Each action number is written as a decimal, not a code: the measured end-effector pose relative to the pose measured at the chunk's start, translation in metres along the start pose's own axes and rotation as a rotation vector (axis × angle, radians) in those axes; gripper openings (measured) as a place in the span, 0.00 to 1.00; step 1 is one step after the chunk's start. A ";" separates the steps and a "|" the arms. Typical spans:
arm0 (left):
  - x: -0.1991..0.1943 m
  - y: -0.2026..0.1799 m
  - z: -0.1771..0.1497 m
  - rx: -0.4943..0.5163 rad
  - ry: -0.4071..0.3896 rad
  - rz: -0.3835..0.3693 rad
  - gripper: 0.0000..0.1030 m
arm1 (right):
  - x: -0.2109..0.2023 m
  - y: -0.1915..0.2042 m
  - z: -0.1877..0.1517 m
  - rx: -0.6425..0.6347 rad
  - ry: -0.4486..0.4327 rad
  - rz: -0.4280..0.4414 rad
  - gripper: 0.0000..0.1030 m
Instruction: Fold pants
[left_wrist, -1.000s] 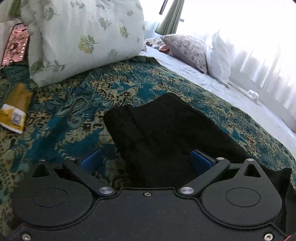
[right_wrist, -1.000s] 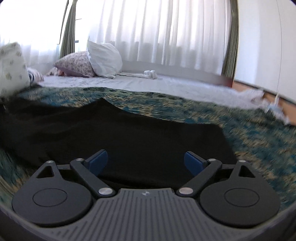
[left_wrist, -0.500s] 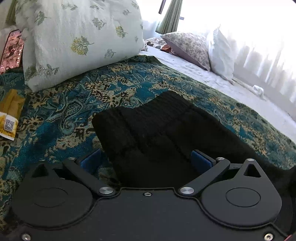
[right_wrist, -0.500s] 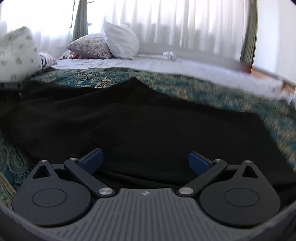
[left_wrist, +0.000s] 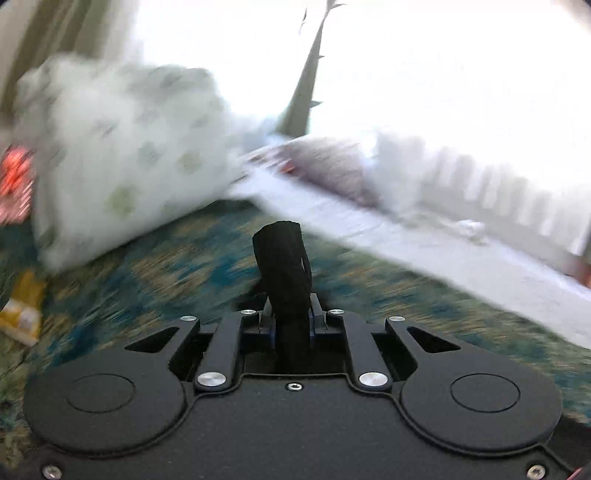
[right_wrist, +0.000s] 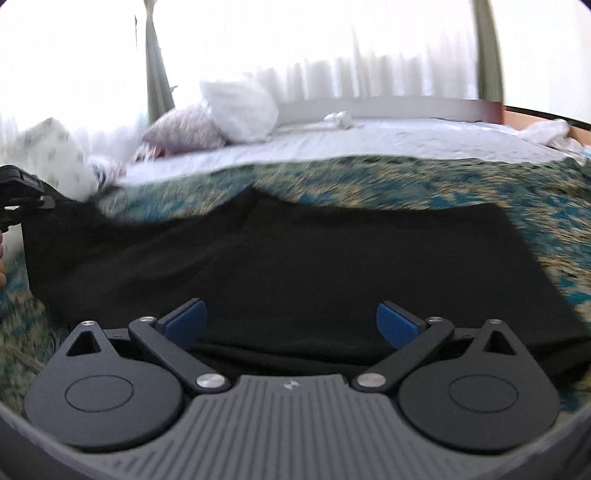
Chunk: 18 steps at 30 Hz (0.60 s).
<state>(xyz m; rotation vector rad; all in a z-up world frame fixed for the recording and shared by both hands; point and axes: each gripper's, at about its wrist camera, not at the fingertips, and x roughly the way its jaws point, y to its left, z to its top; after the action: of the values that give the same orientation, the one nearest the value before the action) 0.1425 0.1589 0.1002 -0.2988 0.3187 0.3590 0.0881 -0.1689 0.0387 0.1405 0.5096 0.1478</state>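
Note:
The black pants (right_wrist: 295, 266) lie spread flat on the teal patterned bedspread (right_wrist: 443, 181). My left gripper (left_wrist: 291, 321) is shut on a bunched end of the pants (left_wrist: 282, 258), which sticks up between the blue pads, lifted off the bed. In the right wrist view the left gripper (right_wrist: 22, 192) shows at the far left, holding the raised left end of the pants. My right gripper (right_wrist: 291, 325) is open, low over the near edge of the pants, its blue pads (right_wrist: 186, 321) wide apart over the cloth.
A floral pillow (left_wrist: 122, 155) leans at the back left, with a yellow packet (left_wrist: 22, 314) on the bedspread below it. A white sheet (right_wrist: 369, 136), a patterned cushion (right_wrist: 184, 129) and a white pillow (right_wrist: 240, 110) lie beyond, before bright curtains.
My left gripper has closed on the end of the pants and lifted it, moving fast; the view is blurred. My right gripper stays open, slightly closer over the pants.

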 end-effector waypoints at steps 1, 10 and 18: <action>-0.010 -0.021 0.002 0.034 -0.023 -0.033 0.13 | -0.006 -0.012 0.004 0.028 -0.014 -0.008 1.00; -0.084 -0.242 -0.106 0.500 0.028 -0.401 0.15 | -0.066 -0.142 0.019 0.344 -0.135 -0.142 1.00; -0.125 -0.284 -0.194 0.751 0.173 -0.614 0.49 | -0.088 -0.189 -0.004 0.452 -0.111 -0.102 1.00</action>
<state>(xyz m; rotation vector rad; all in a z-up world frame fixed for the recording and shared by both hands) 0.0928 -0.1974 0.0331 0.3171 0.4869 -0.4001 0.0299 -0.3690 0.0450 0.5606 0.4315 -0.0775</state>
